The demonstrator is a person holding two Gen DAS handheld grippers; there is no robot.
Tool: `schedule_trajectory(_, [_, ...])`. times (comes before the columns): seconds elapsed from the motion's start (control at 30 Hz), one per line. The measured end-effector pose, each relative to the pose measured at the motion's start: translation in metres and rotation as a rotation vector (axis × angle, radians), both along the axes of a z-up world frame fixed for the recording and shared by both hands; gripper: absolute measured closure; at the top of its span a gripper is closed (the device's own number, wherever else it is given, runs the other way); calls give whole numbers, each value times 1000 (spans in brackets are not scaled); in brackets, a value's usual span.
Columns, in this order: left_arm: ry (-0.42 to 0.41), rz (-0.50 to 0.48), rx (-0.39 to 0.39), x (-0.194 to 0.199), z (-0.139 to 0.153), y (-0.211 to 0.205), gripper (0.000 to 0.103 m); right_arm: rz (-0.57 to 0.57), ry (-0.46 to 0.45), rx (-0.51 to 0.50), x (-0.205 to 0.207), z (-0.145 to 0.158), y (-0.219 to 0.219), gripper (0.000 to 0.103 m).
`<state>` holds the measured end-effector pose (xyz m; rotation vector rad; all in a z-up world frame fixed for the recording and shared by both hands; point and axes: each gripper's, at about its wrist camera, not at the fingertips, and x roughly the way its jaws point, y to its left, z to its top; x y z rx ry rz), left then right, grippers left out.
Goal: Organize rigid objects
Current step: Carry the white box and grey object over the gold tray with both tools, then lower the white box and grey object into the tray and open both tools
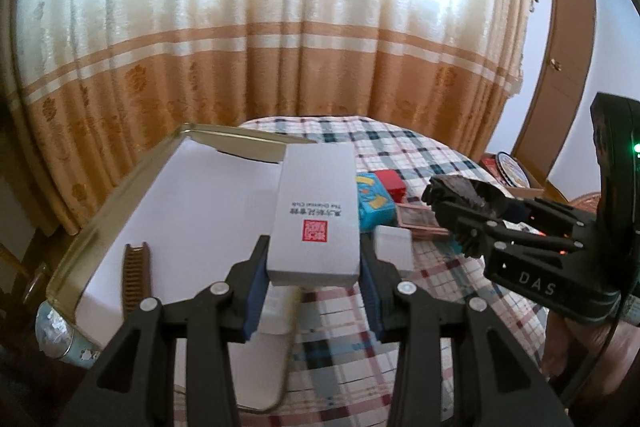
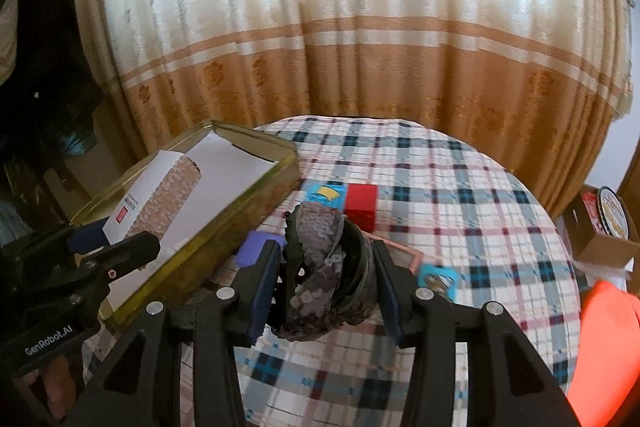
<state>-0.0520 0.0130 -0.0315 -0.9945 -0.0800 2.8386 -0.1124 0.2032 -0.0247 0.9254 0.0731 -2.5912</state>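
My left gripper is shut on a white box with a red seal, held over the right edge of an open gold tin lined with white paper. The box and left gripper also show in the right wrist view above the tin. My right gripper is shut on a dark sequined hair clip above the checked tablecloth. It also shows in the left wrist view, to the right of the box. A brown comb lies in the tin.
On the round table with checked cloth lie a red box, a blue card box, a small white box, a pink framed item and a blue packet. A cardboard box stands at right. Curtains hang behind.
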Motion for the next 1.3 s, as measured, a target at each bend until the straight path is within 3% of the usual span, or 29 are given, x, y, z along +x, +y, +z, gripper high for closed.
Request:
schedule_trajectory(0.83, [-72, 145, -16, -21, -16, -66, 63, 172, -22, 61, -36, -3, -88, 55])
schedule_trajectory(1.3, [-111, 184, -32, -33, -28, -86, 63, 218, -43, 96, -51, -11, -115, 55])
